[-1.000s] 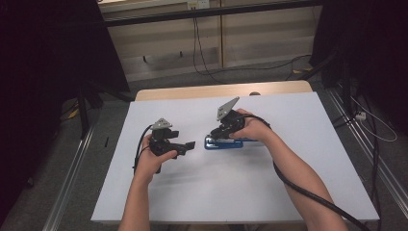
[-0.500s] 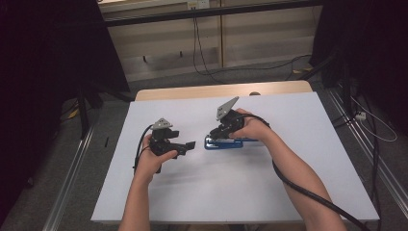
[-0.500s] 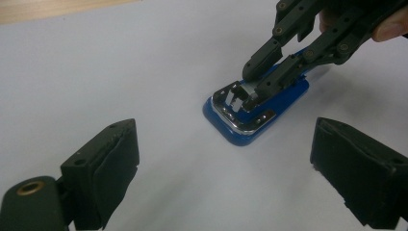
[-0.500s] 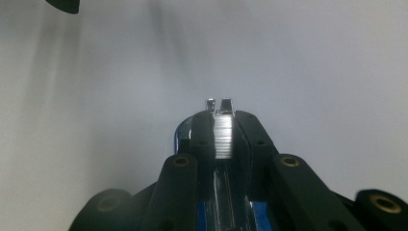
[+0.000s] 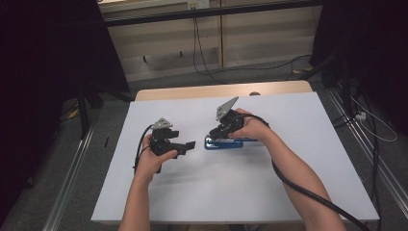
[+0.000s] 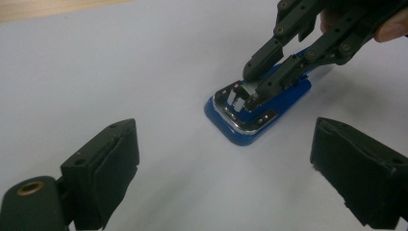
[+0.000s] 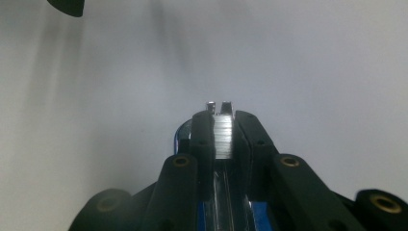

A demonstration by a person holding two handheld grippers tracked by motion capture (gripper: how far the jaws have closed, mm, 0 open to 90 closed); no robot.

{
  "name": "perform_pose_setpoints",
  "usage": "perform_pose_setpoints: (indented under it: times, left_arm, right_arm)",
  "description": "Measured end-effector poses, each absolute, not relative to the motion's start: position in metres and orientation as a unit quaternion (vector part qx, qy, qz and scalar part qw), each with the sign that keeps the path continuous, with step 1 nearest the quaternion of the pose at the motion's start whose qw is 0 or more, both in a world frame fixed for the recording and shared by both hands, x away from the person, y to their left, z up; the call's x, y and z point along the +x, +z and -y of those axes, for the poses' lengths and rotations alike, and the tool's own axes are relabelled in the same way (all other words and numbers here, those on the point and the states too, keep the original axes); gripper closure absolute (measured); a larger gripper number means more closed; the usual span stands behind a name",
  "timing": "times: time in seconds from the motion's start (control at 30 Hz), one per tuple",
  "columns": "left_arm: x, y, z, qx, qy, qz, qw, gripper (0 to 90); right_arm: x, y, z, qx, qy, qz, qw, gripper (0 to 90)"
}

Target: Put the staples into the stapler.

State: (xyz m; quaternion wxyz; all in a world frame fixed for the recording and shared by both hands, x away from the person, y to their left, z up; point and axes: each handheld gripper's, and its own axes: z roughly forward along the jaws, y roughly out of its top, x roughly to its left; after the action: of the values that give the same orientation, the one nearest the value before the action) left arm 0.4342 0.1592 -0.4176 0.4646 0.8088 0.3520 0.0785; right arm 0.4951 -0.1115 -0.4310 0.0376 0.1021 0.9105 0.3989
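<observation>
The right gripper (image 5: 217, 134), its hand reaching in over the stapler (image 5: 226, 143) and angled down, has its jaws pinched on a strip of staples (image 7: 223, 136) at the stapler's open front end. The left gripper (image 5: 188, 145) is held level just left of the stapler, jaws wide apart and holding nothing, pointing at it across the white table (image 5: 298, 159).

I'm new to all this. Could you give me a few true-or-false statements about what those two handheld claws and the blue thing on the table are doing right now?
1. The right gripper pinches something silvery at the blue stapler. True.
2. The left gripper holds the stapler. False: its jaws stand open, apart from it.
3. The stapler lies on the white table. True.
4. The stapler is red. False: blue with a chrome end.
</observation>
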Motion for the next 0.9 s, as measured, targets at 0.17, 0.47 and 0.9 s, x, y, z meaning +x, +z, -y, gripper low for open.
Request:
perform_pose_setpoints:
  times: [0.17, 0.47, 0.9]
  left_arm:
    - [0.434, -0.418, -0.159, 0.809, 0.077, -0.352, 0.464, 10.0]
    - [0.434, -0.417, -0.160, 0.808, 0.077, -0.353, 0.465, 10.0]
    - [0.435, -0.418, -0.160, 0.809, 0.079, -0.353, 0.464, 10.0]
  right_arm:
    - [0.495, -0.431, 0.111, 0.103, 0.399, -0.910, 0.038, 79.5]
    - [0.495, -0.432, 0.109, 0.106, 0.402, -0.909, 0.038, 77.1]
    - [0.491, -0.427, 0.120, 0.139, 0.420, -0.895, 0.055, 60.8]
